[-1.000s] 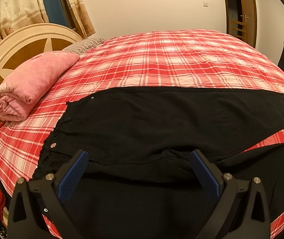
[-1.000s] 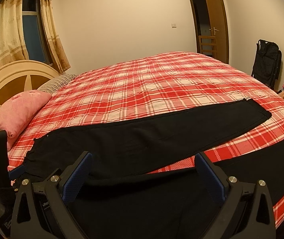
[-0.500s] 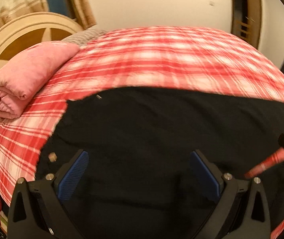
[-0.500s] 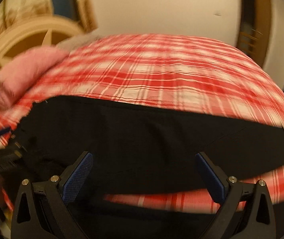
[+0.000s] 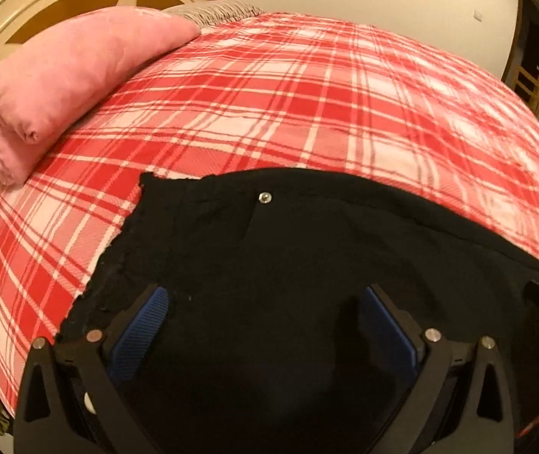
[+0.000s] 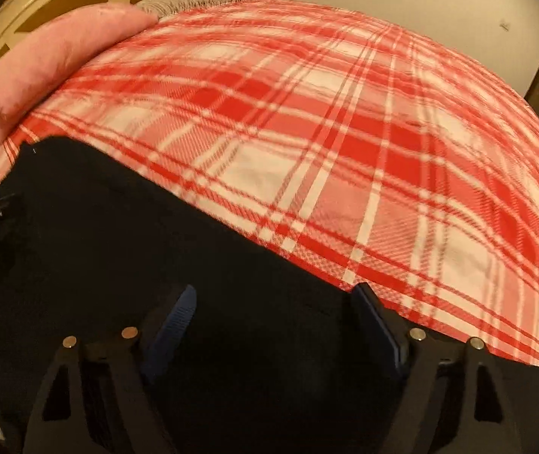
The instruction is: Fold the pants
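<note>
Black pants [image 5: 307, 265] lie spread flat on the plaid bedspread [image 5: 307, 94], waistband nearest the pink pillow [image 5: 61, 75], likely laid out for folding, with the left gripper [image 5: 265, 310] open over the waist and the right gripper [image 6: 273, 302], its jaws just narrowing but empty, further down the cloth.

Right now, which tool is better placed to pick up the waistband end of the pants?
Left. The left tool sits open over the black pants beside the waistband edge and its button. The right tool is over the leg.
</note>
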Motion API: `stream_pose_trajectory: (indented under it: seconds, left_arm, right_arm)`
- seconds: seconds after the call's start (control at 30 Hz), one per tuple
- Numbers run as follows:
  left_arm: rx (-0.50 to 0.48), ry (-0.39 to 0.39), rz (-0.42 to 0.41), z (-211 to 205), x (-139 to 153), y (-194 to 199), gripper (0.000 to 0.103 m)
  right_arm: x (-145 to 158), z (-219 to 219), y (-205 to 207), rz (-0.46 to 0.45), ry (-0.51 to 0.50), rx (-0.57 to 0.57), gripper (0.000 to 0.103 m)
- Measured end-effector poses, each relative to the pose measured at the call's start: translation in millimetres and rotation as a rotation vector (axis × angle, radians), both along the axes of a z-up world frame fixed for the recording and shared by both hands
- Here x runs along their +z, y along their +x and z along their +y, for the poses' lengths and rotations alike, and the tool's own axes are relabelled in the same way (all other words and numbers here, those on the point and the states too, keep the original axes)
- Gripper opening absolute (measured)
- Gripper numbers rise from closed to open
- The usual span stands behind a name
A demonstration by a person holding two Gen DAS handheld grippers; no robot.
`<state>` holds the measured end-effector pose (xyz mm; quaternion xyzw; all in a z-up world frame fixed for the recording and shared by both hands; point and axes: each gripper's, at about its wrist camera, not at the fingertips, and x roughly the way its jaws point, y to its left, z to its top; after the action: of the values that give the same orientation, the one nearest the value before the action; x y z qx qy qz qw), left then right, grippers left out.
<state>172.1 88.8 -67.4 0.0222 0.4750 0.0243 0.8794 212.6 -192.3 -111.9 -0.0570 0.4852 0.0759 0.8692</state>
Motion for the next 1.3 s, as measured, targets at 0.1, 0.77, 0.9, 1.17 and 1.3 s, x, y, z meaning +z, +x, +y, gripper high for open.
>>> stream_pose_trajectory:
  seconds: [0.1,0.77,0.9,1.17,1.3]
  left_arm:
    - [-0.016,0.052,-0.005,-10.0,-4.5,0.1,0.103]
    - [0.107,-0.427,-0.003,72.7,56.7,-10.0,0.103]
    - [0.082,-0.392,0.054,52.3,54.8,9.3,0.103]
    - [0.087,-0.318,0.186,16.1,31.1,50.6,0.101]
    - [0.103,-0.335,0.237,14.9,19.1,56.4,0.092]
  right_arm:
    - [2.7,5.2,-4.8,-0.013,0.002,0.064,0.056]
    - [37.7,88.2,-201.3,-0.264,-0.169,0.253,0.001]
    - [18.1,104.0,-220.1,-0.294,-0.258,0.273,0.0]
    - [19.3,90.8,-214.3,-0.297,-0.146,0.227,0.0]
    - [50.8,50.9,-198.6,-0.304,0.115,0.109,0.001]
